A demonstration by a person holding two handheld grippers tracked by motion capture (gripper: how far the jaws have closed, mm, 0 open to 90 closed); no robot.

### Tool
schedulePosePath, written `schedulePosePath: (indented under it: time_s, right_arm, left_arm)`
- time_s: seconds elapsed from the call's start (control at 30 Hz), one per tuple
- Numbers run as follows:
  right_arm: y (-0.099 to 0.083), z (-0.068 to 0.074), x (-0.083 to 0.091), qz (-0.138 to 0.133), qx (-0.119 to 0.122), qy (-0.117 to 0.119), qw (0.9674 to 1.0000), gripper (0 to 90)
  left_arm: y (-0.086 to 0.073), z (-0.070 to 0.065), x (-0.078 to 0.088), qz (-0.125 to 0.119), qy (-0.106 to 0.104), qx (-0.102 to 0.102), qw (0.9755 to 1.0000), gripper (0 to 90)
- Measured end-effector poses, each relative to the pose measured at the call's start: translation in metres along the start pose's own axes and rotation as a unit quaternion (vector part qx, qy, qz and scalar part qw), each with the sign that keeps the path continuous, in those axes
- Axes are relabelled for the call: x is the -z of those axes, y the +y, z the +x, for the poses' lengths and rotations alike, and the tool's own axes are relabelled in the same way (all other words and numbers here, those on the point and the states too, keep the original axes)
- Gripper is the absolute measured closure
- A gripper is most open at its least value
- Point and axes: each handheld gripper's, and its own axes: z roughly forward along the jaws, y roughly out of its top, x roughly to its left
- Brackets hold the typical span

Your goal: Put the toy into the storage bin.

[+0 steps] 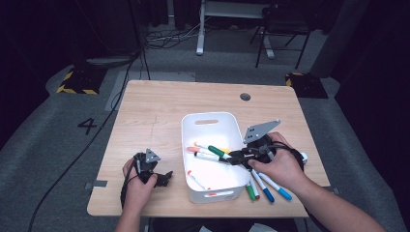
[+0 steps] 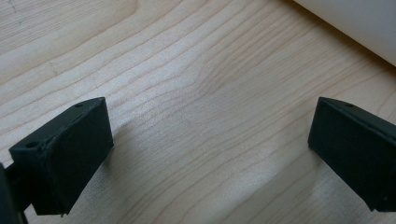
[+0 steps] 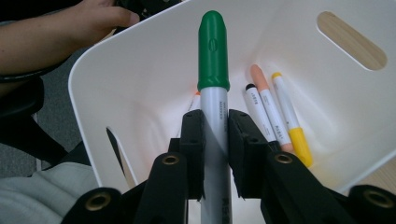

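Right gripper (image 3: 215, 135) is clamping a green-capped marker (image 3: 214, 56) over the white bin (image 1: 191, 140). Its own view is showing three more markers (image 3: 273, 109) inside, blurry-ish from above. Left gripper (image 2: 210, 140) is sitting wide open, nothing between, on the table (image 2: 187, 70).

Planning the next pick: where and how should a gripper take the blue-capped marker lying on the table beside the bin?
Grip the blue-capped marker across its white barrel, coming from above. It lies flat on the table, and neighbouring markers crowd its cap end, so the barrel is probably easiest.
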Motion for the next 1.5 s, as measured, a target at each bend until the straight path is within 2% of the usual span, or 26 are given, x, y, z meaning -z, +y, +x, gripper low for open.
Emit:
schedulePosePath:
  time_s: [0.27,0.73,0.9,1.07,1.1,1.13,1.2,1.5]
  right_arm:
    - [0.002,0.008,-0.01,0.009,0.009,0.015,0.9998,77.2]
    - [-0.005,0.012,-0.024,0.052,0.021,0.022,0.9982,77.2]
    - [-0.005,0.011,-0.035,0.086,0.022,0.023,0.9958,77.1]
    - [-0.005,0.009,-0.046,0.109,0.038,0.024,0.9931,77.1]
    - [-0.004,0.011,-0.046,0.124,0.026,0.018,0.9917,77.1]
    - [-0.003,0.01,-0.047,0.122,0.034,0.018,0.9917,77.1]
    - [-0.002,0.012,-0.047,0.137,0.023,0.017,0.9902,77.1]
    - [-0.001,0.016,-0.058,0.178,0.029,0.015,0.9836,77.0]
  left_arm:
    - [0.0,0.0,0.0,0.0,0.0,0.0,1.0,0.1]
    - [0.0,0.0,0.0,0.0,0.0,0.0,1.0,0.1]
    - [0.0,0.0,0.0,0.0,0.0,0.0,1.0,0.1]
    - [0.0,0.0,0.0,0.0,0.0,0.0,1.0,0.1]
    - [0.0,0.0,0.0,0.0,0.0,0.0,1.0,0.1]
    - [0.0,0.0,0.0,0.0,0.0,0.0,1.0,0.1]
    - [0.0,0.0,0.0,0.0,0.0,0.0,1.0,0.1]
    - [0.0,0.0,0.0,0.0,0.0,0.0,1.0,0.1]
